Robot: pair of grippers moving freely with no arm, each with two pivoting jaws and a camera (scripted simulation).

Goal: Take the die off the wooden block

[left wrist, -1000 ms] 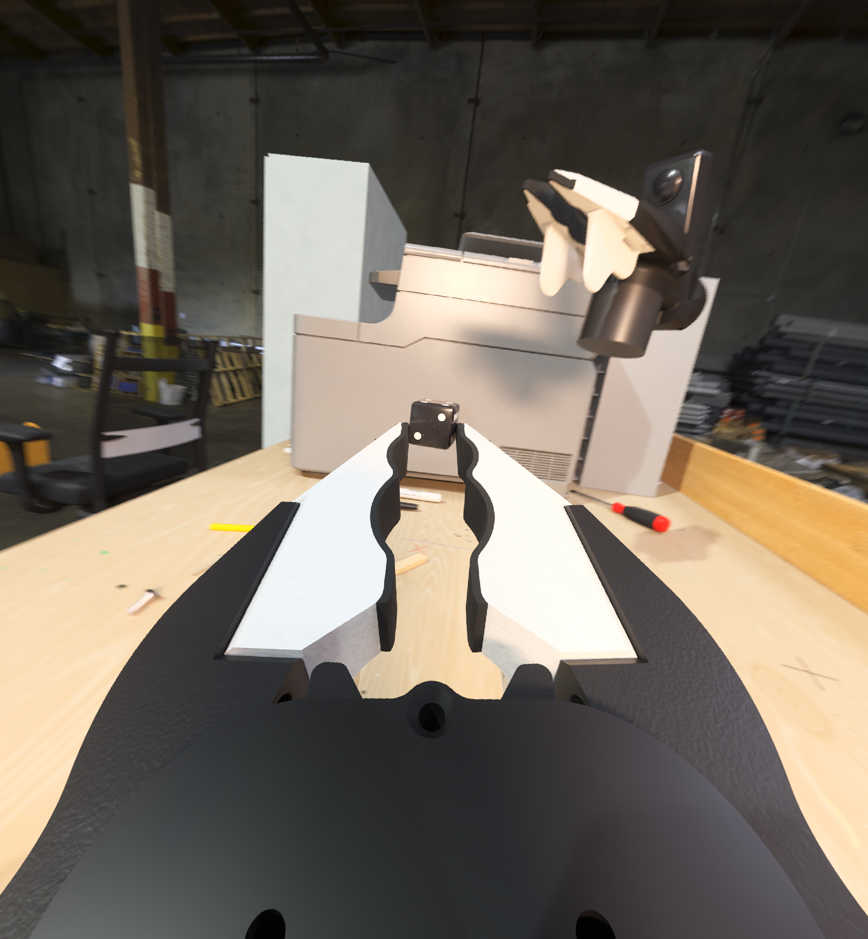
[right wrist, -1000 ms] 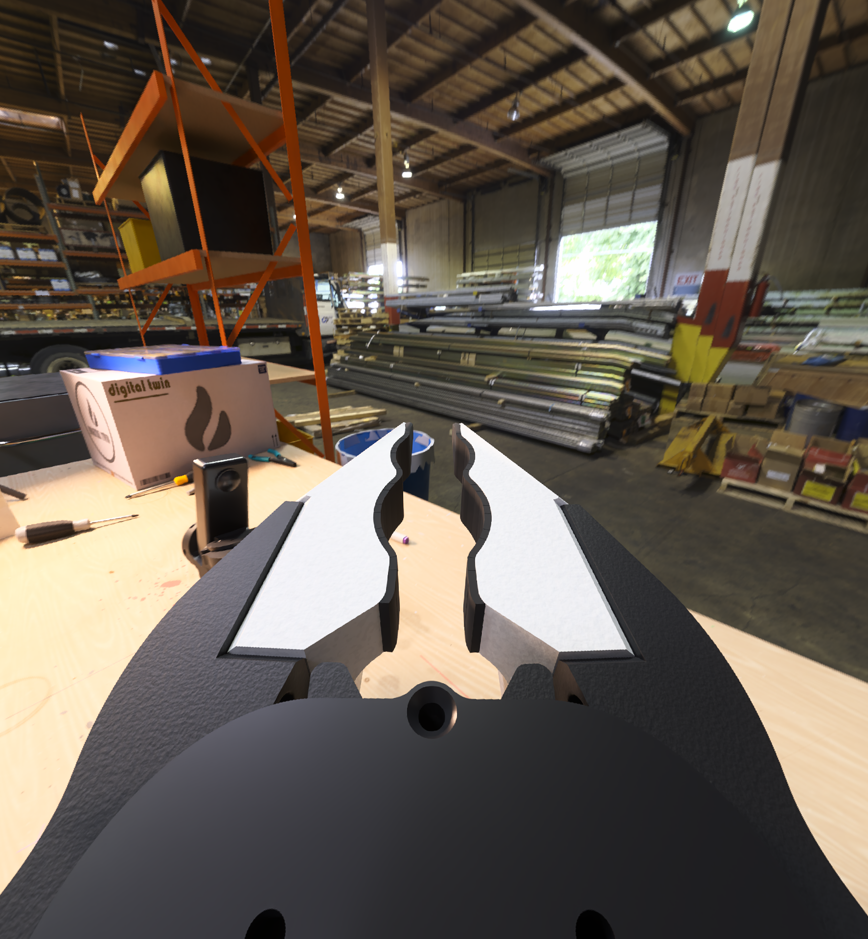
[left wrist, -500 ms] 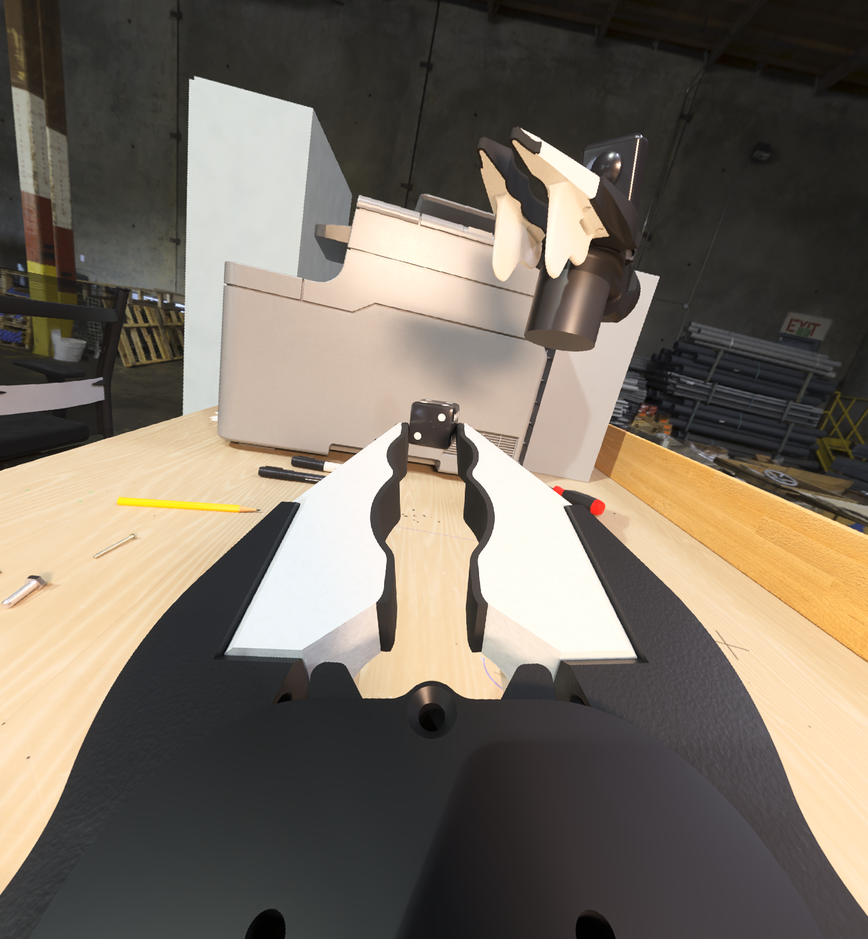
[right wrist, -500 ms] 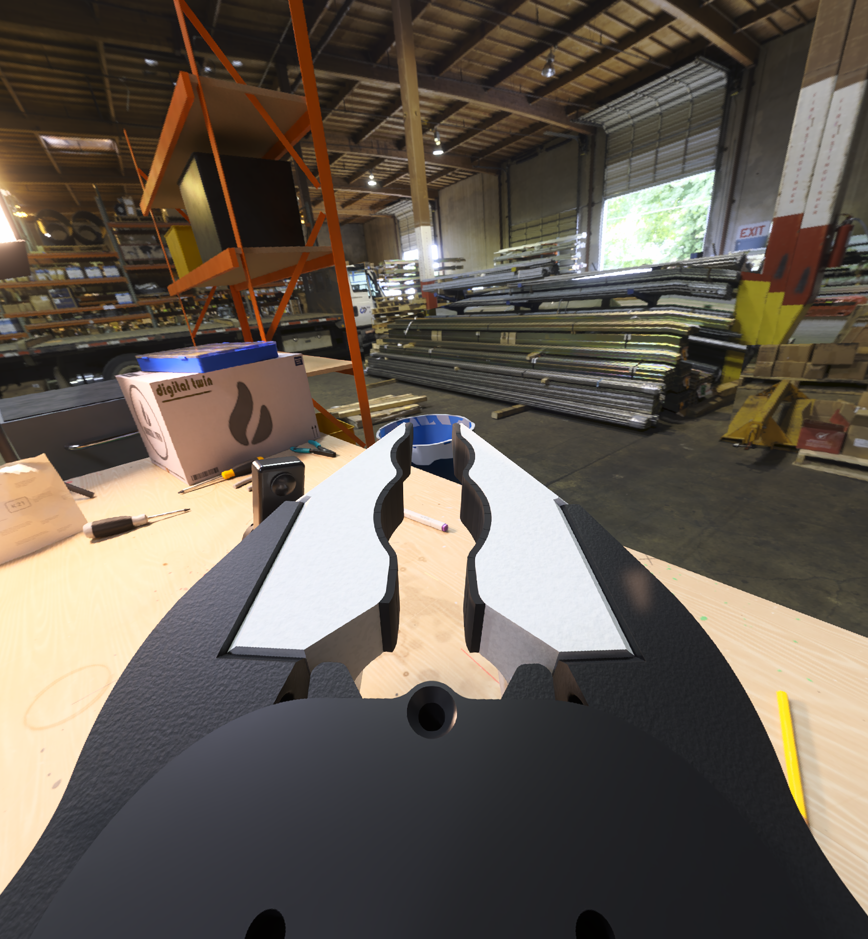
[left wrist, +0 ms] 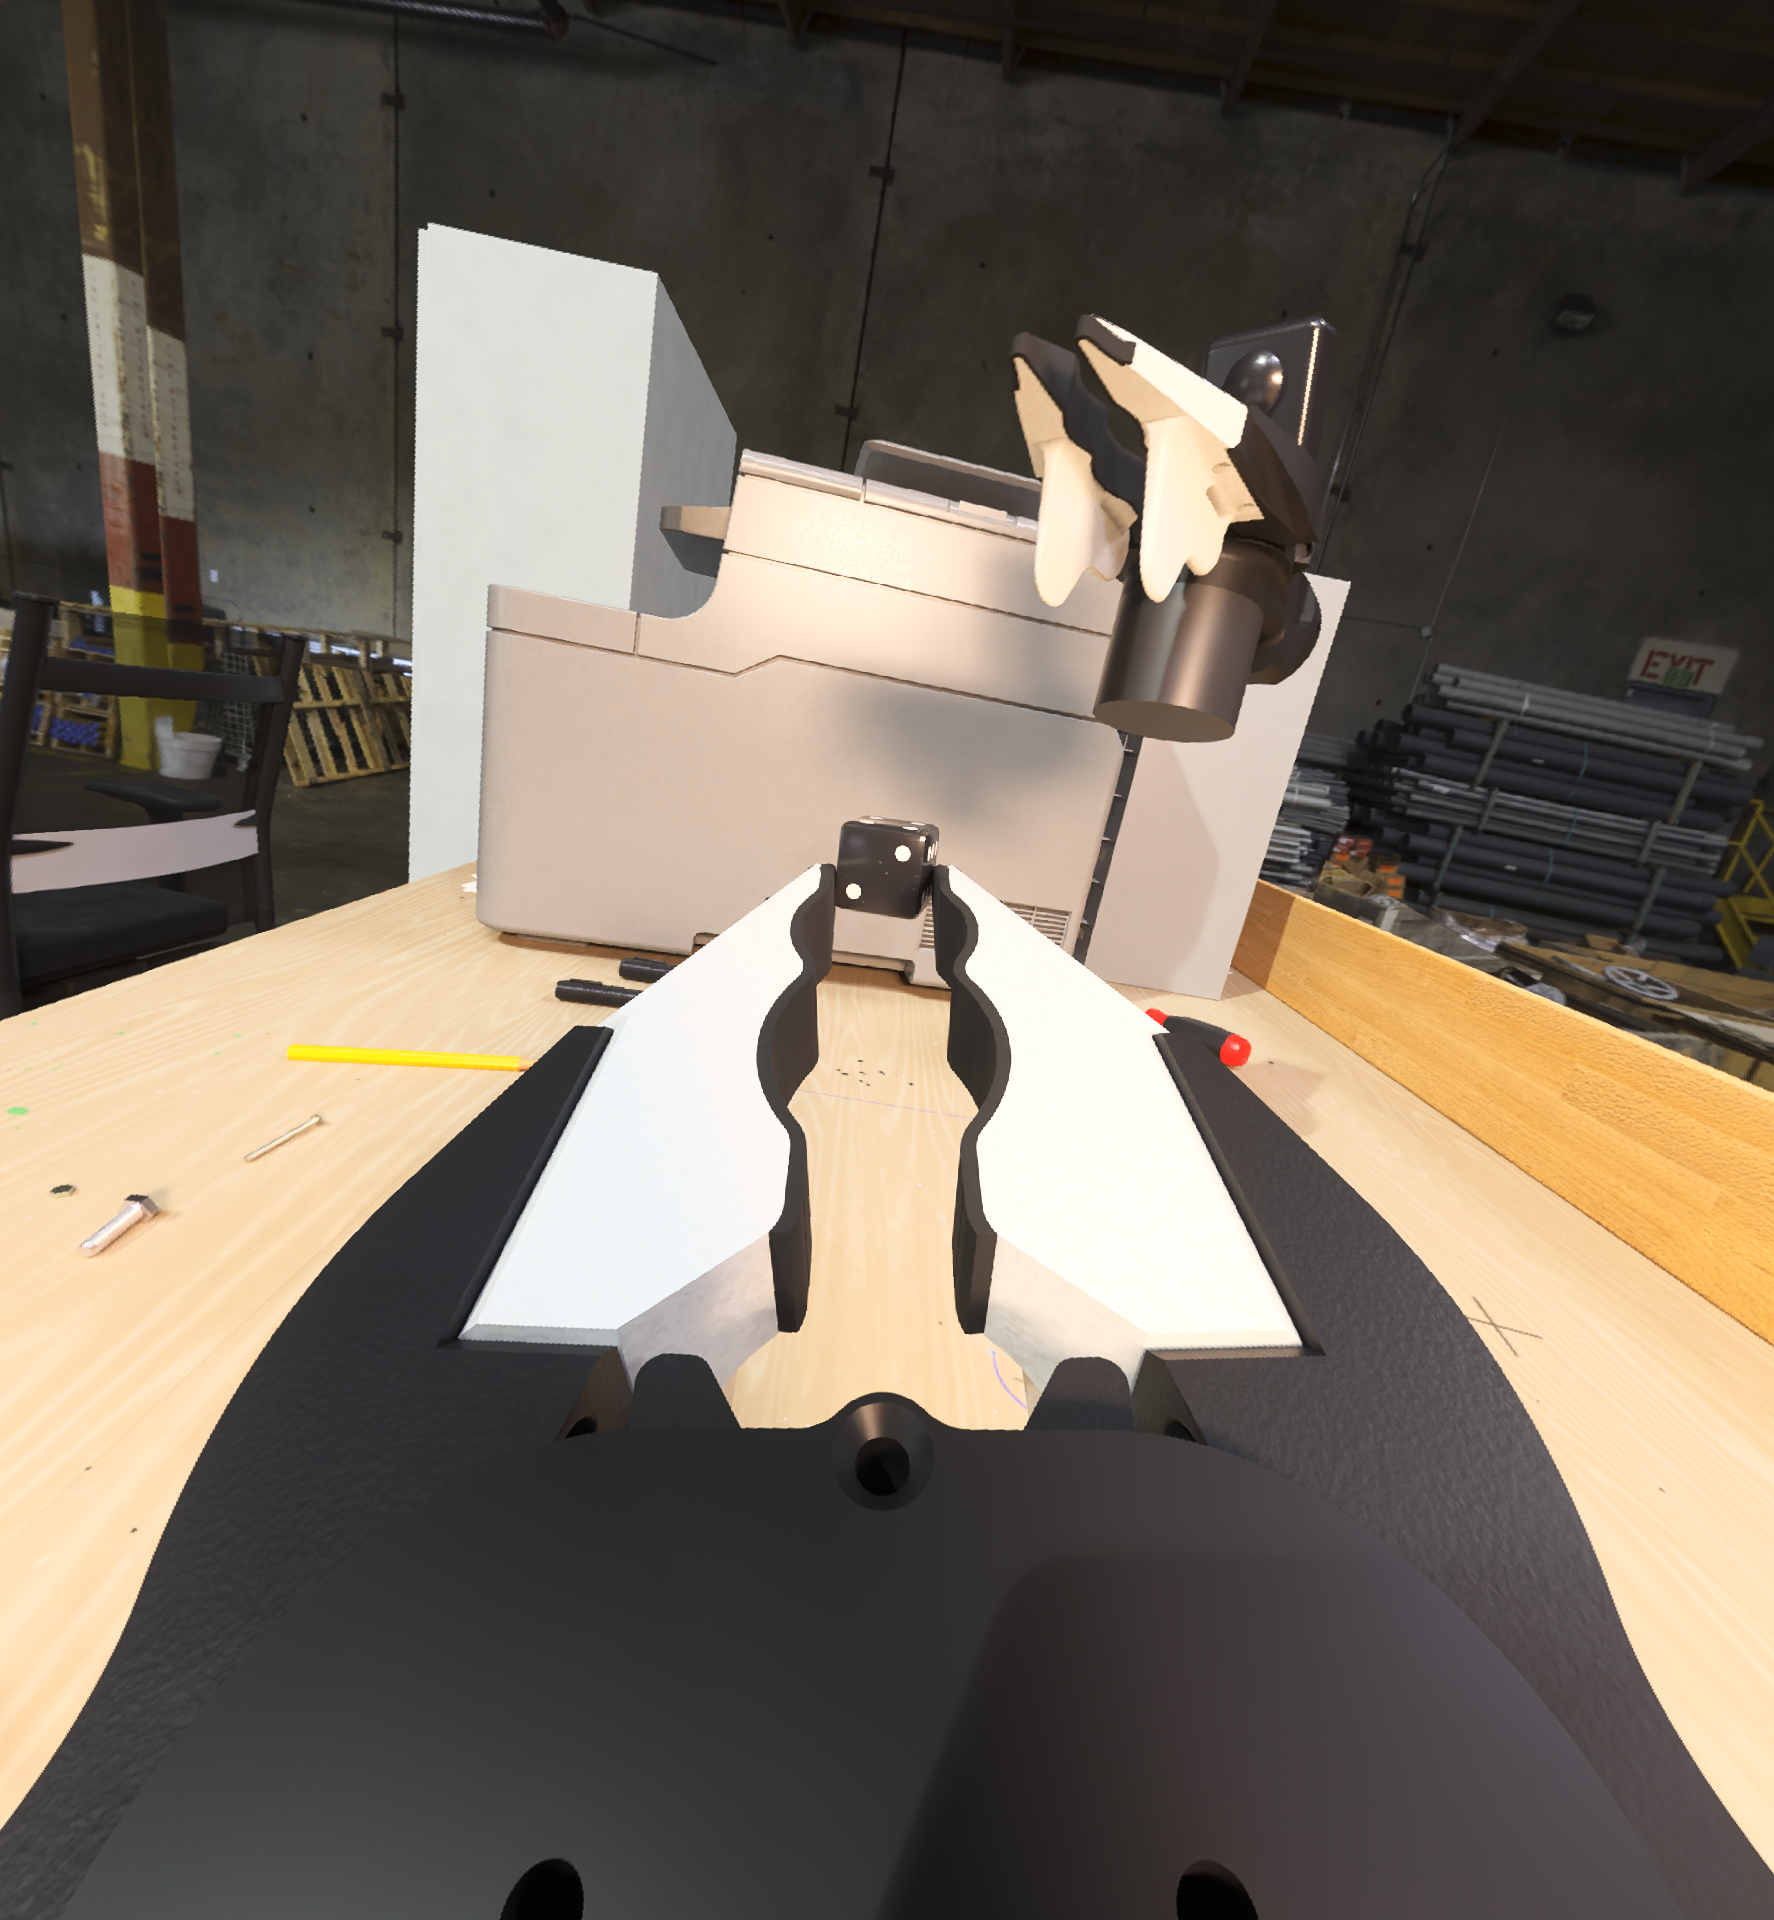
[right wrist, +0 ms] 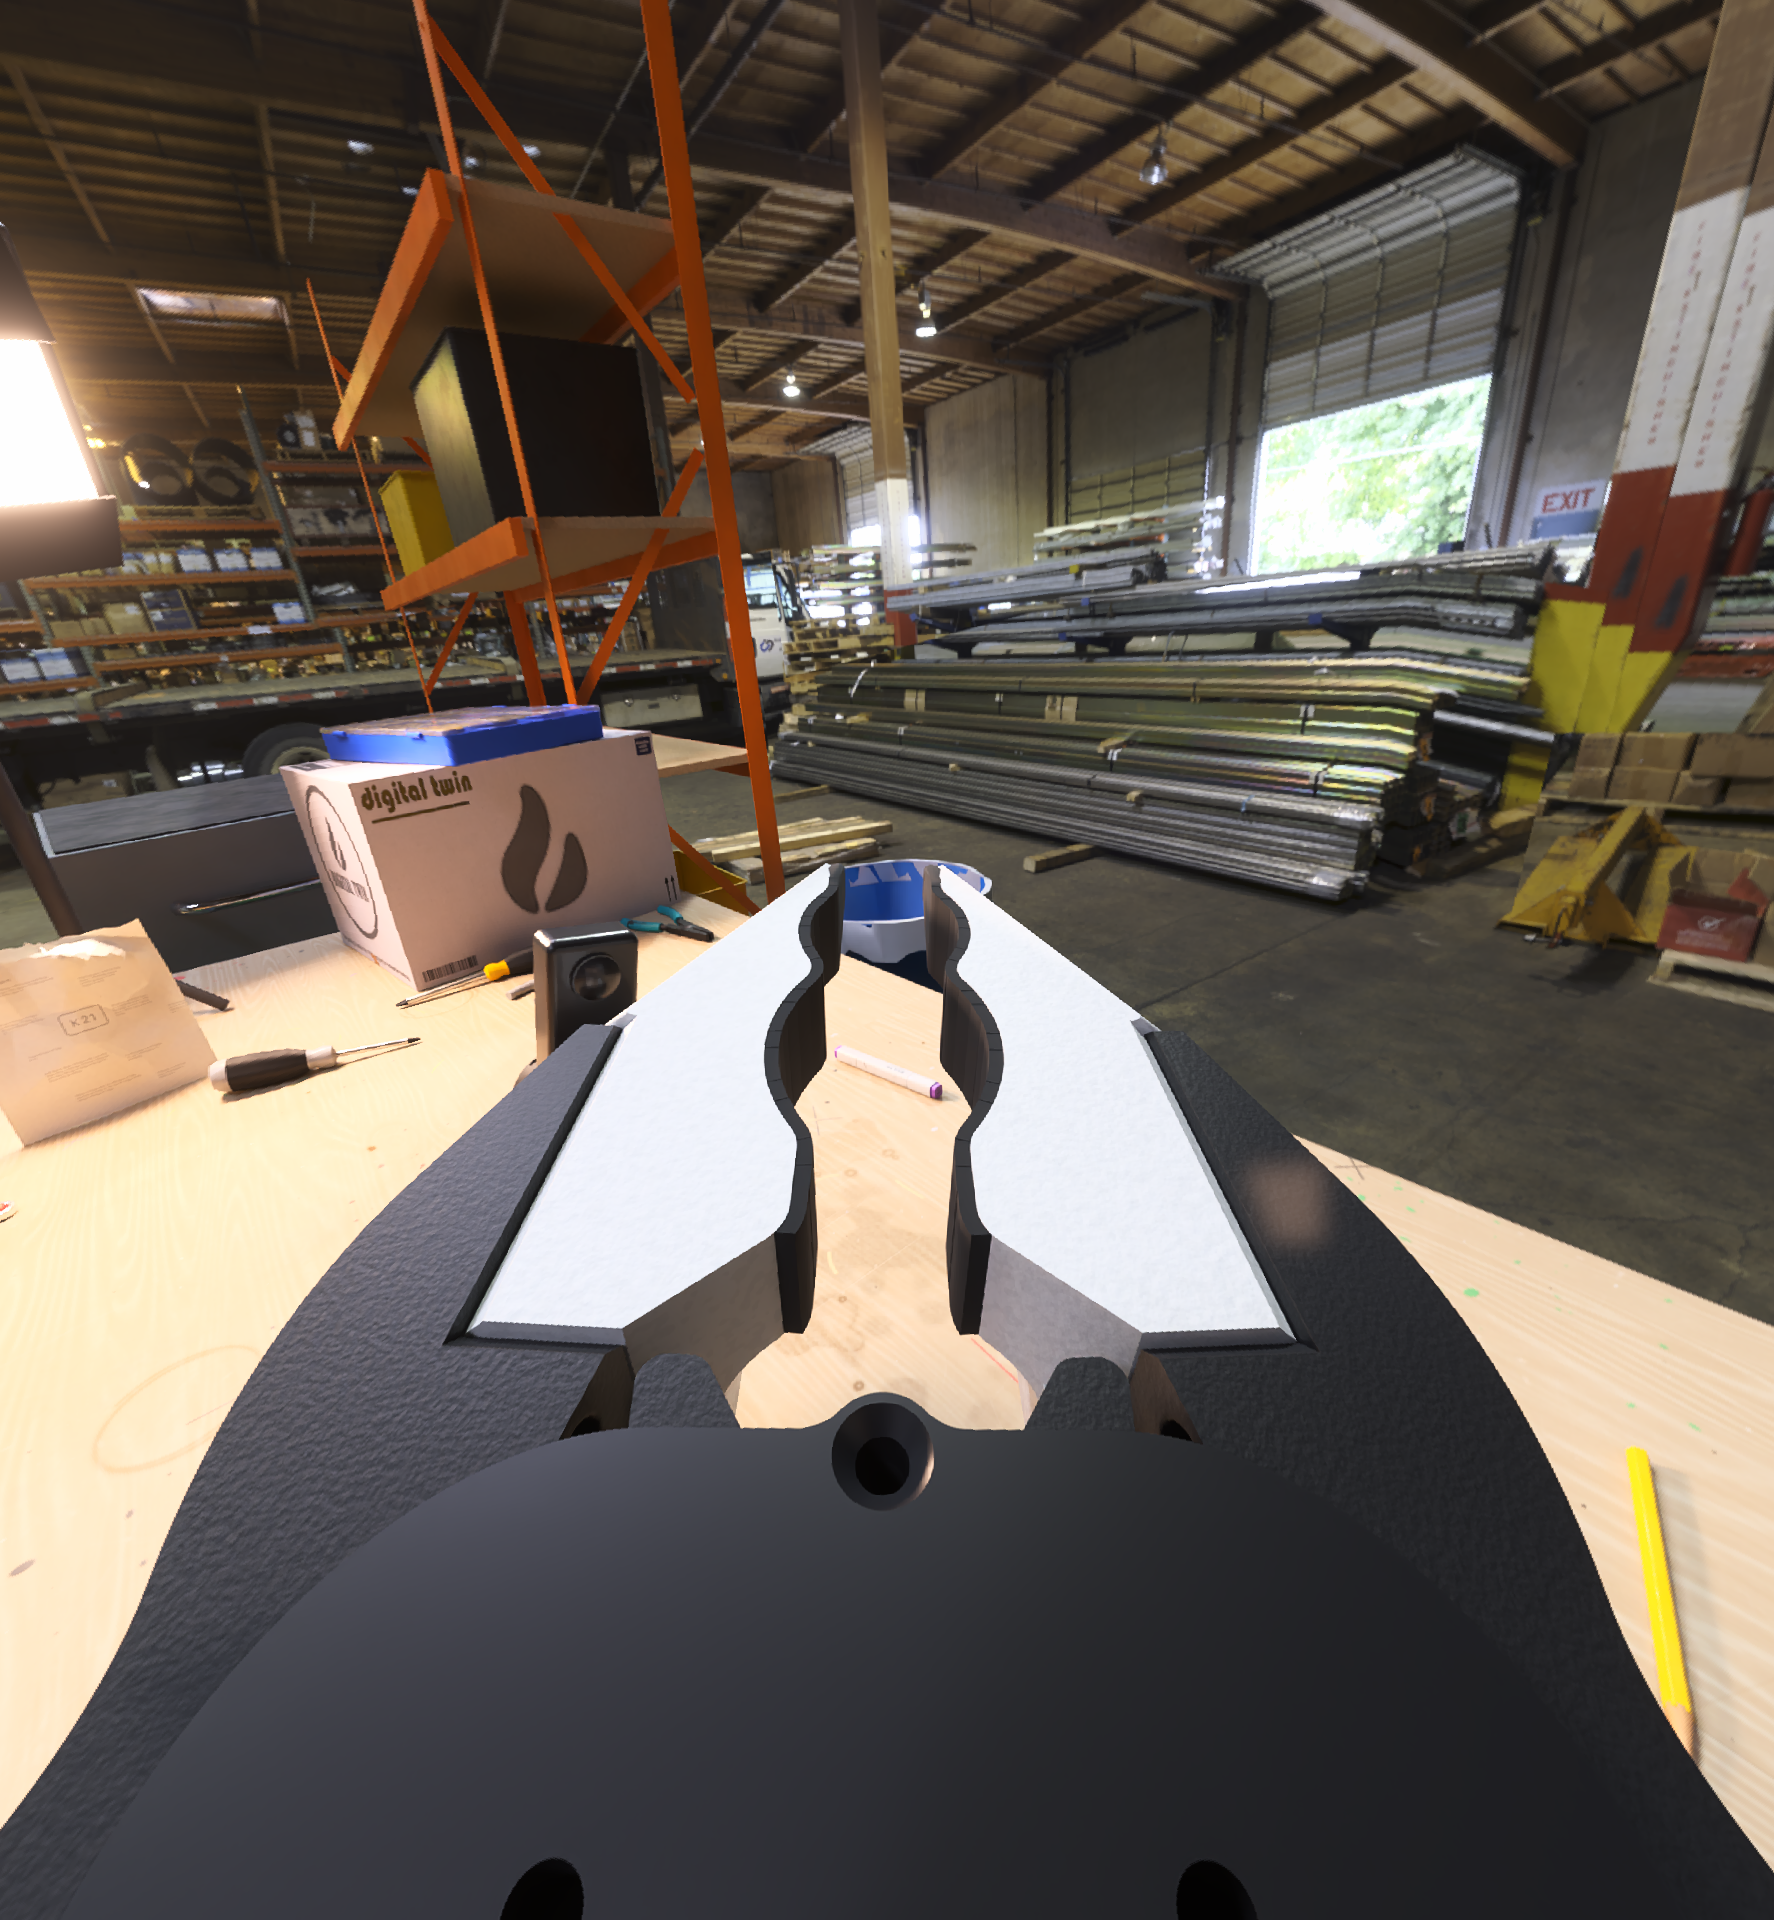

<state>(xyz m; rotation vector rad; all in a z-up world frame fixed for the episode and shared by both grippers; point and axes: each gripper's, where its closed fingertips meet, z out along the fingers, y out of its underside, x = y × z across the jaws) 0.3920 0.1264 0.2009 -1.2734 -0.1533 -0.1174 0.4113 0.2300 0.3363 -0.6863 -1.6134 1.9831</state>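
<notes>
A black die with white pips (left wrist: 883,862) is pinched between the fingertips of my left gripper (left wrist: 885,883), held in the air above the pale wooden table (left wrist: 239,1299). A long wooden block (left wrist: 1537,1049) lies along the table's right side, apart from the die. My right gripper (left wrist: 1111,582) hangs in the air ahead and to the right, fingers pointing down. In its own view the right gripper (right wrist: 883,894) has a gap between its jaws and holds nothing. The left gripper's black camera housing (right wrist: 587,982) shows to its left.
A grey printer (left wrist: 789,779) and a white panel (left wrist: 530,520) stand at the far end. A yellow pencil (left wrist: 405,1058), a bolt (left wrist: 119,1224) and a red-tipped screwdriver (left wrist: 1210,1039) lie on the table. The right wrist view shows a cardboard box (right wrist: 488,852), a screwdriver (right wrist: 291,1065) and a marker (right wrist: 888,1072).
My left gripper has kept the die and travelled towards the printer, swinging its view sideways. The right gripper has turned so that more of the table shows below it.
</notes>
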